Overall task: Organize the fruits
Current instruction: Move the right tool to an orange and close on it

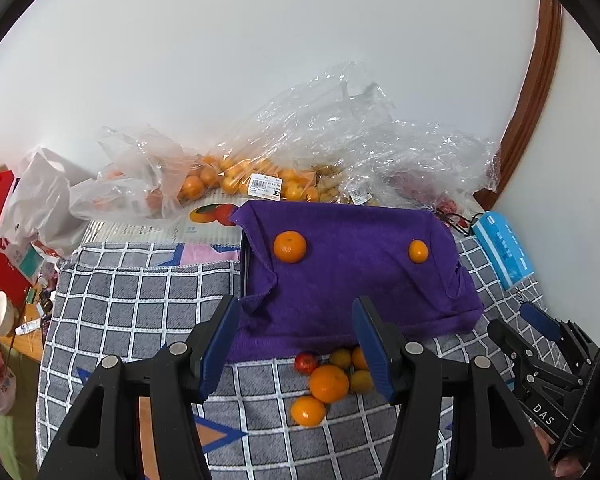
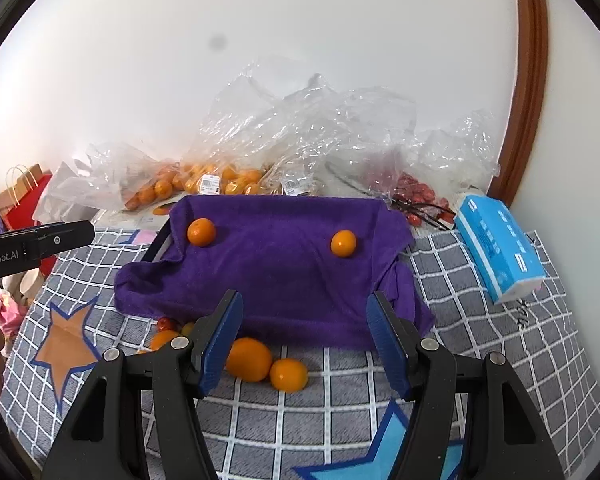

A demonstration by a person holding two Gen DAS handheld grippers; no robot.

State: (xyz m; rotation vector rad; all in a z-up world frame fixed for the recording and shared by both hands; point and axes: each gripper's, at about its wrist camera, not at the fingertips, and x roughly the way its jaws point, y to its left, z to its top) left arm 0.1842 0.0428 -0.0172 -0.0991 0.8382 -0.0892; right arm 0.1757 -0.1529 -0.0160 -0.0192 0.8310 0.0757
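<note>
A purple towel [image 1: 360, 280] [image 2: 276, 264] drapes over a dark-rimmed tray. Two oranges lie on it, one at the left [image 1: 290, 246] [image 2: 201, 232] and one at the right [image 1: 418, 251] [image 2: 343, 243]. In front of the towel, on the checked cloth, sits a small pile of fruit: a large orange [image 1: 329, 383] [image 2: 249, 359], a smaller orange [image 1: 308, 411] [image 2: 288, 375], a red fruit [image 1: 306, 362] and yellowish ones [image 1: 361, 381]. My left gripper [image 1: 297, 304] hangs open above the pile, empty. My right gripper [image 2: 305, 296] [image 1: 509, 316] is open and empty too, over the towel's front edge.
Clear plastic bags of oranges [image 1: 228, 180] [image 2: 204, 184] and of red fruit [image 2: 416, 196] lie along the wall behind the towel. A blue tissue pack [image 1: 504, 248] [image 2: 496, 240] lies at the right. A red paper bag [image 1: 0, 232] and a white bowl [image 1: 0, 312] stand at the left.
</note>
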